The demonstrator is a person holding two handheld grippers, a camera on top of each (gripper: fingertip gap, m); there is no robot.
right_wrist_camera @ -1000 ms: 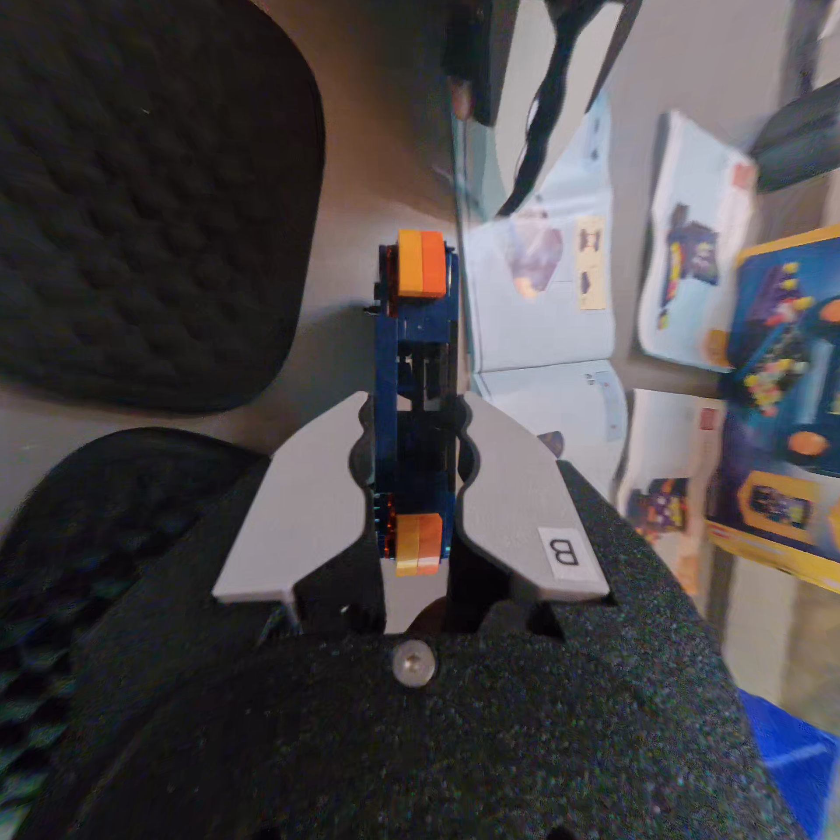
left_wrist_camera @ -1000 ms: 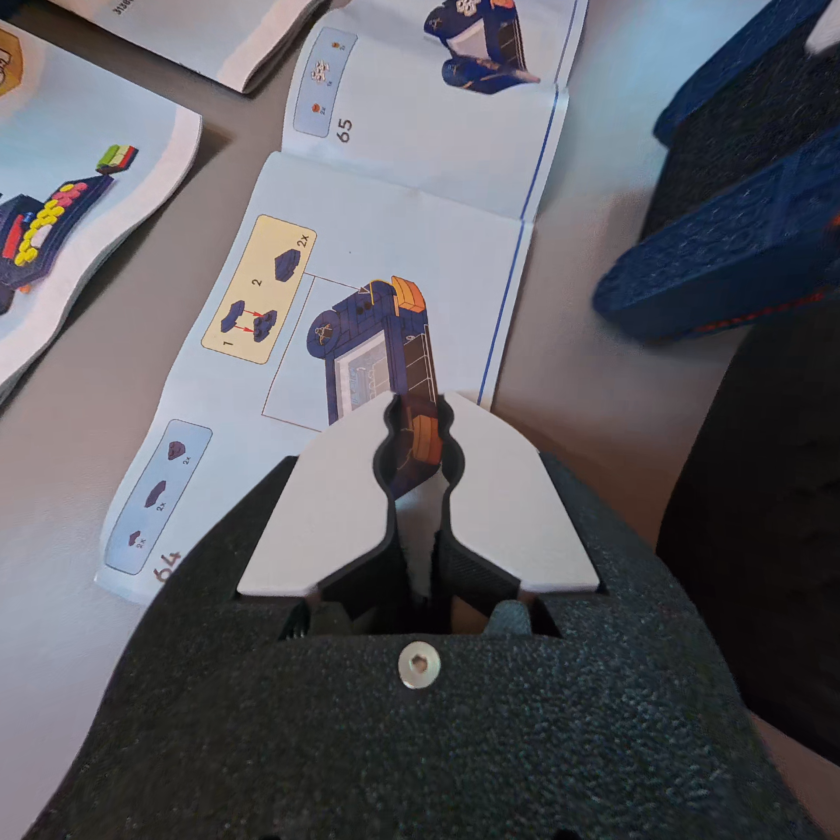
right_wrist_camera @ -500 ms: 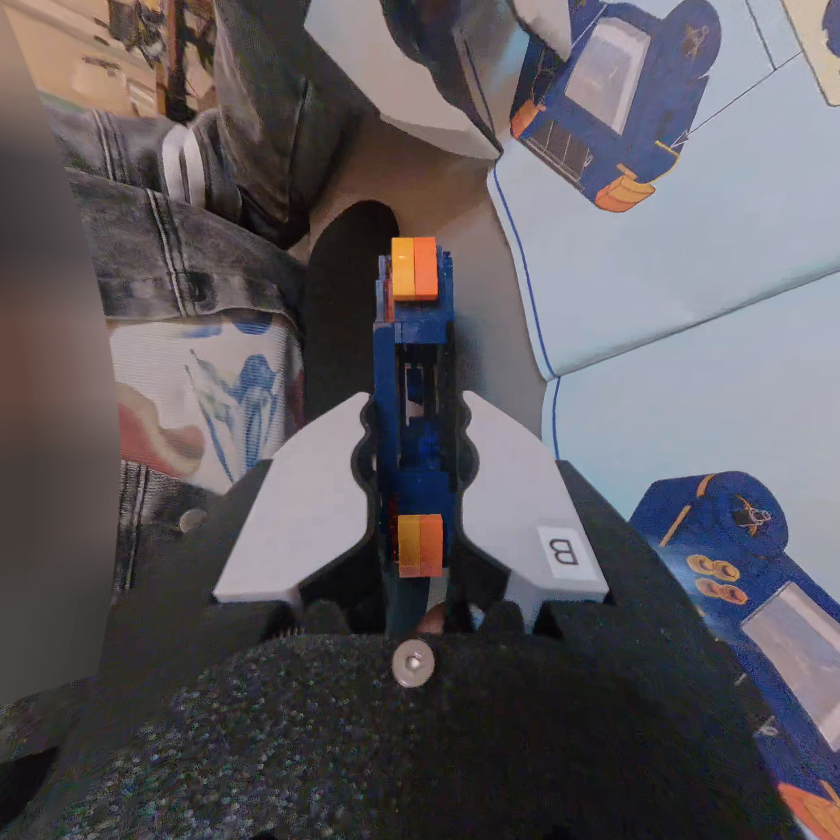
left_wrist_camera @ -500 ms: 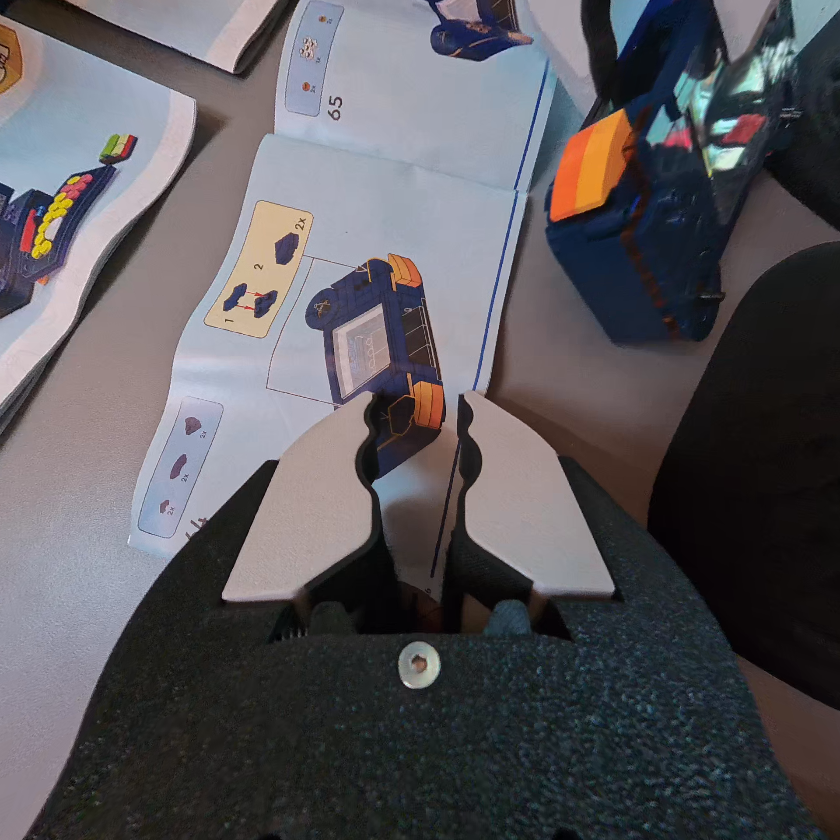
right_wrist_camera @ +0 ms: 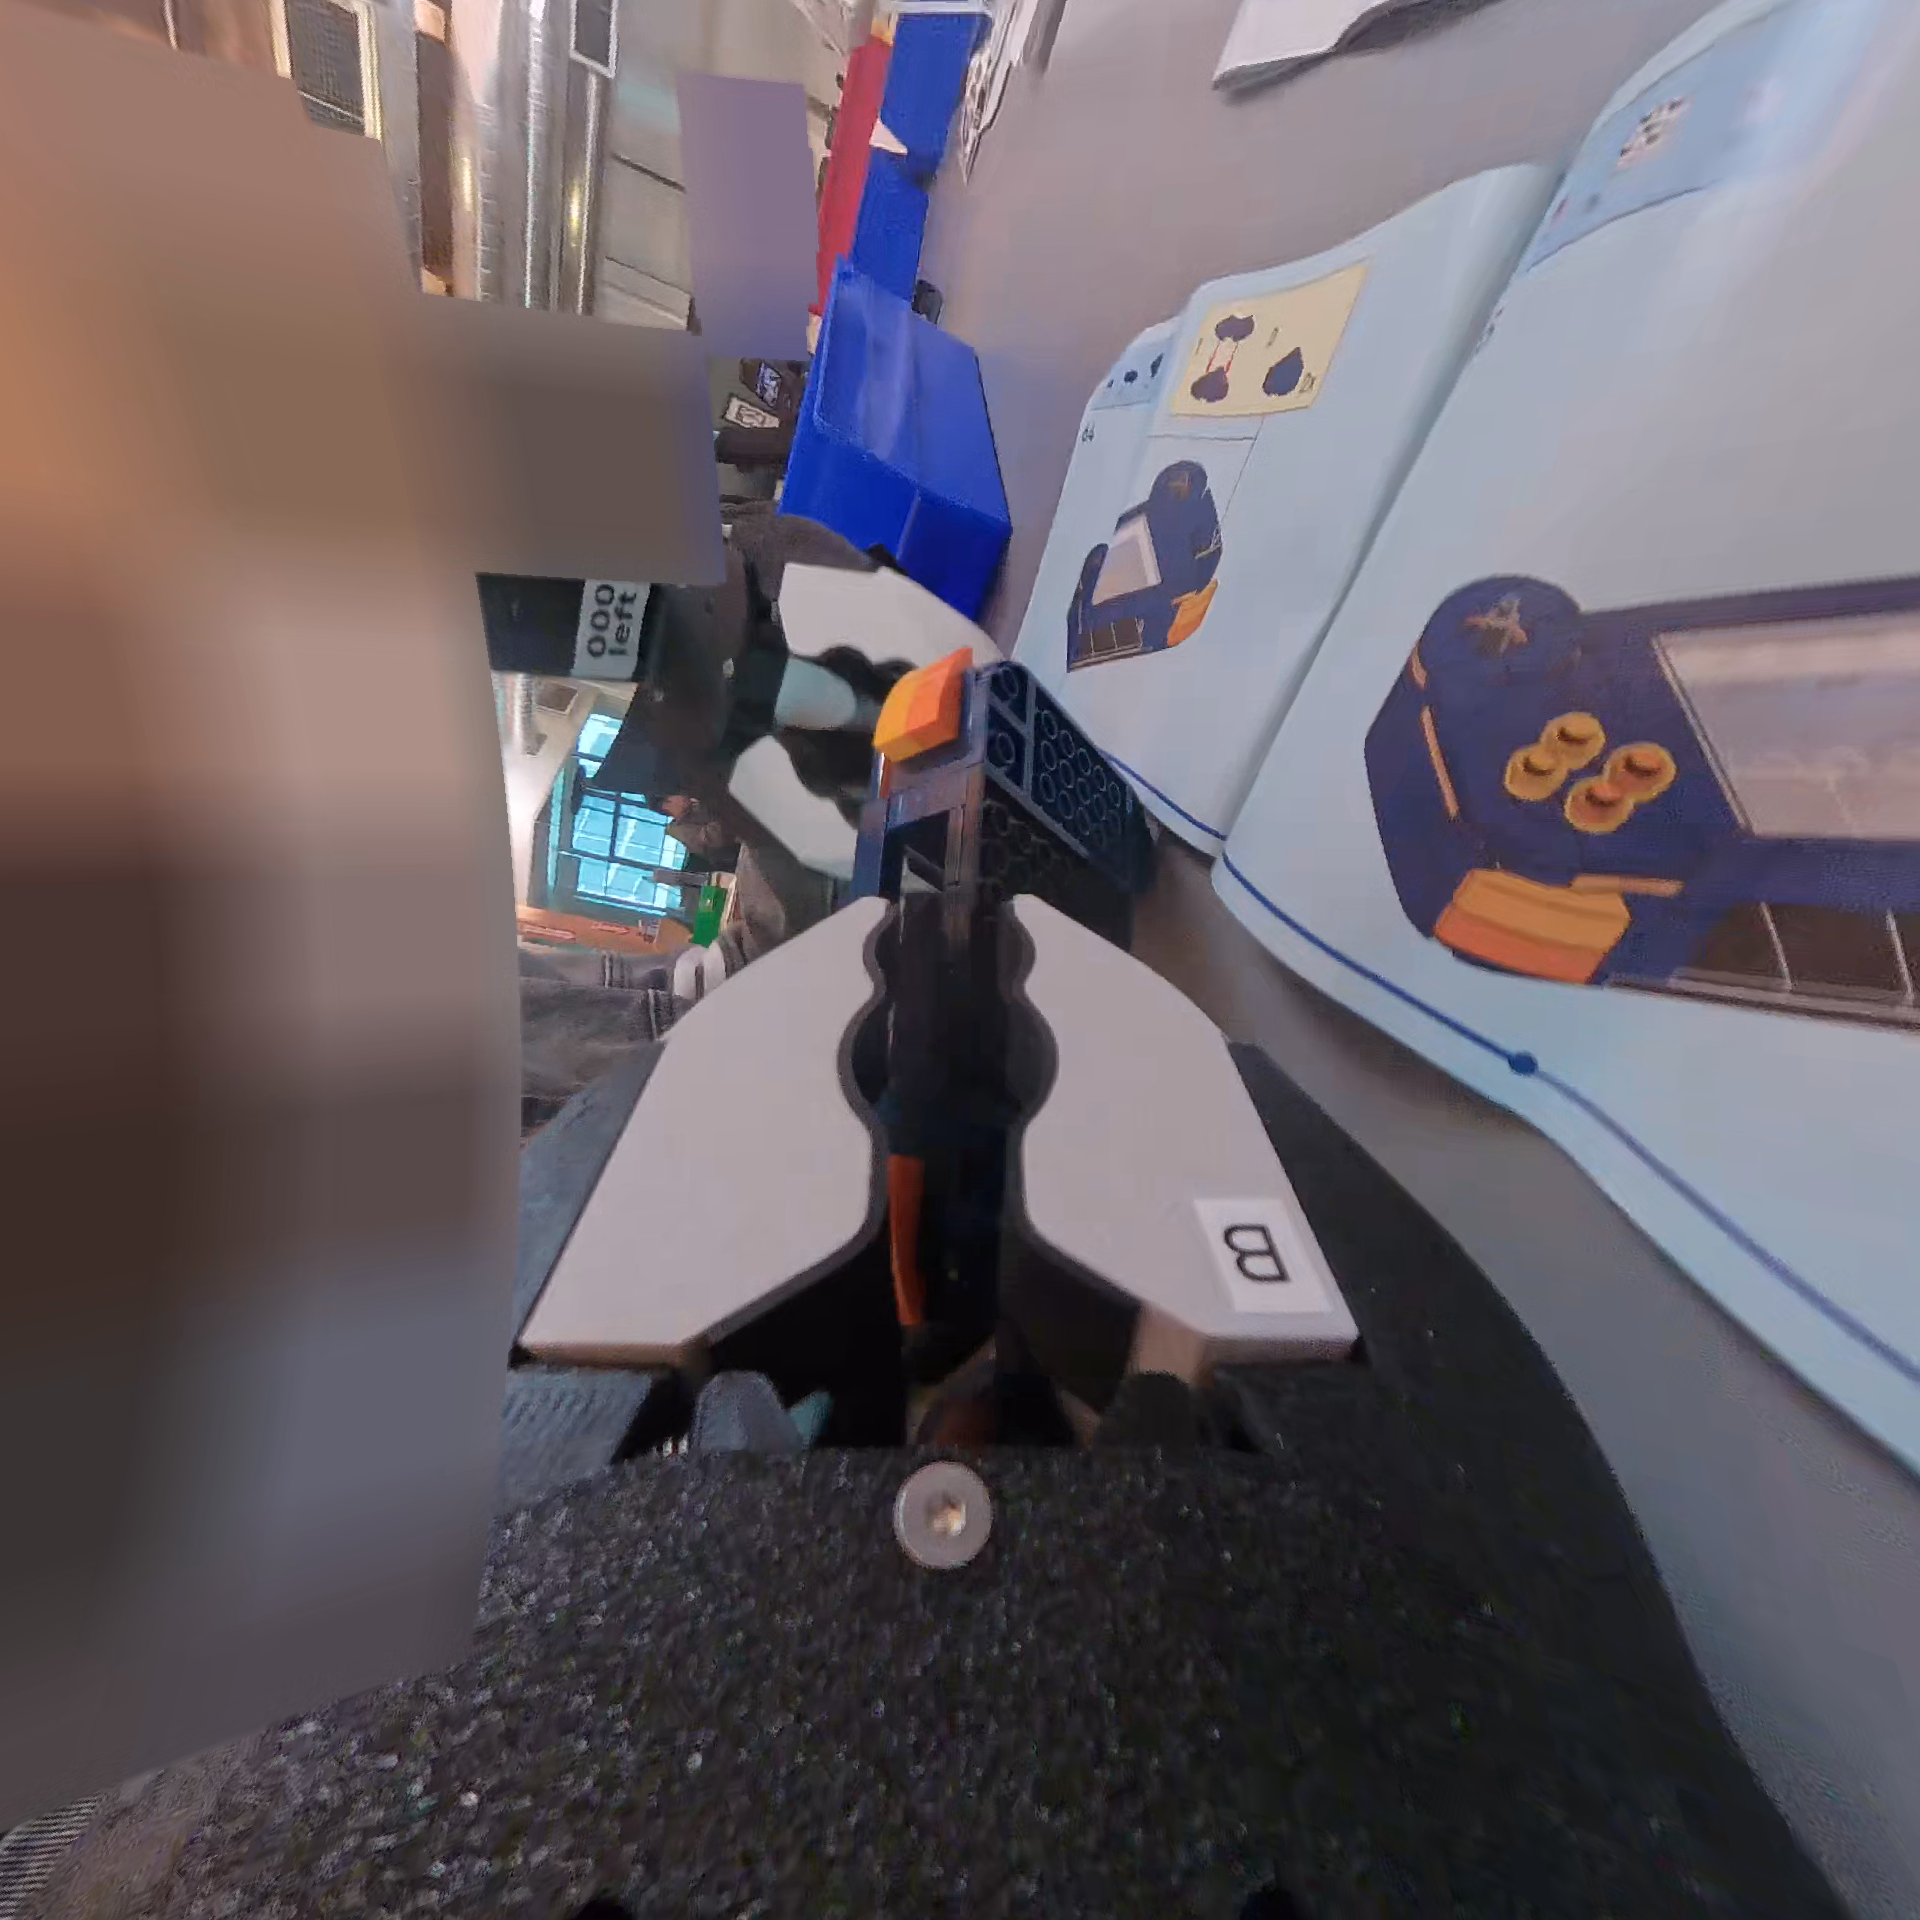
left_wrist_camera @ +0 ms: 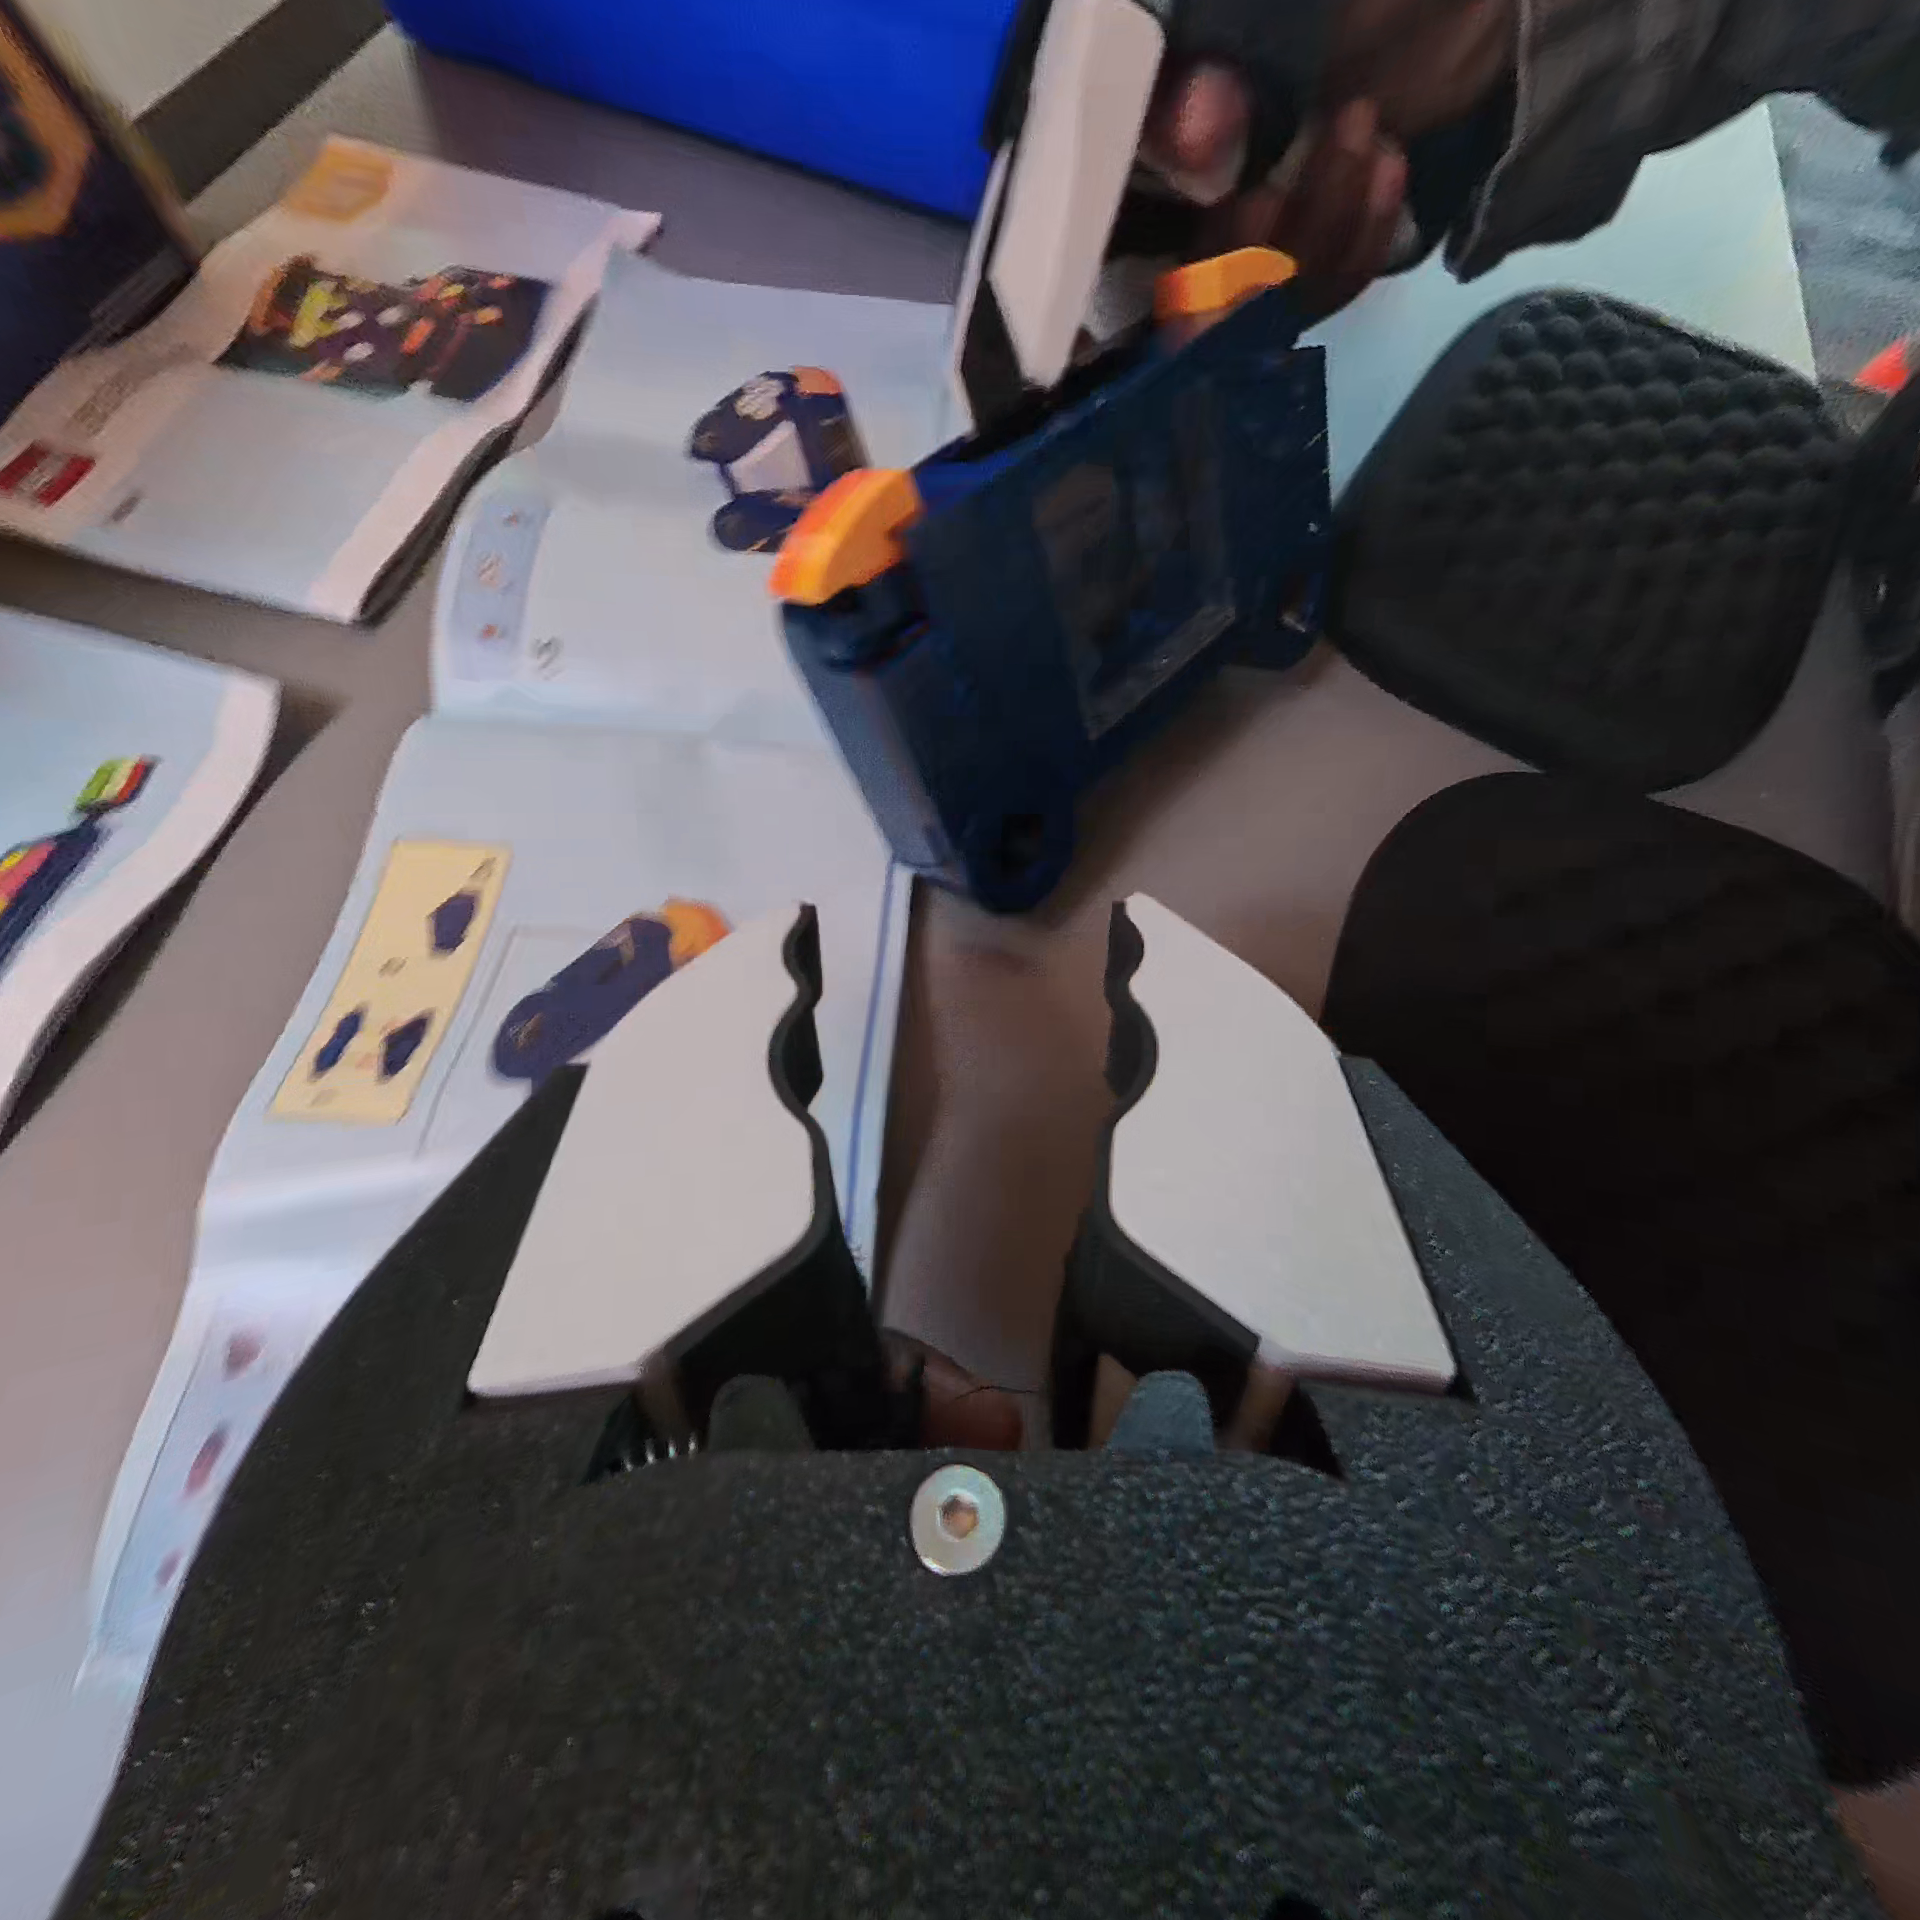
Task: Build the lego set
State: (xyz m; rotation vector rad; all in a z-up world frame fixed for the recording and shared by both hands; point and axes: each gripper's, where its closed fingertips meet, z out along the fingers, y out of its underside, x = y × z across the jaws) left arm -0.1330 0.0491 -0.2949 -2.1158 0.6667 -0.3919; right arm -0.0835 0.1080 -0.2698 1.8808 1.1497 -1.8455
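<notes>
Your right gripper (right_wrist_camera: 945,935) clamps the dark blue lego console (left_wrist_camera: 1060,623) just above the open instruction booklet (left_wrist_camera: 623,790), your left gripper (left_wrist_camera: 961,956) gapes empty below it, so take its rigid blue body, since the orange corner pieces (left_wrist_camera: 847,535) probably pop off.

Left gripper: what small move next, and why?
Probably ease the left gripper forward to take the near end of the blue lego model. Its jaws stand open and empty just short of the model, which the right gripper holds clamped above the open instruction booklet.
</notes>
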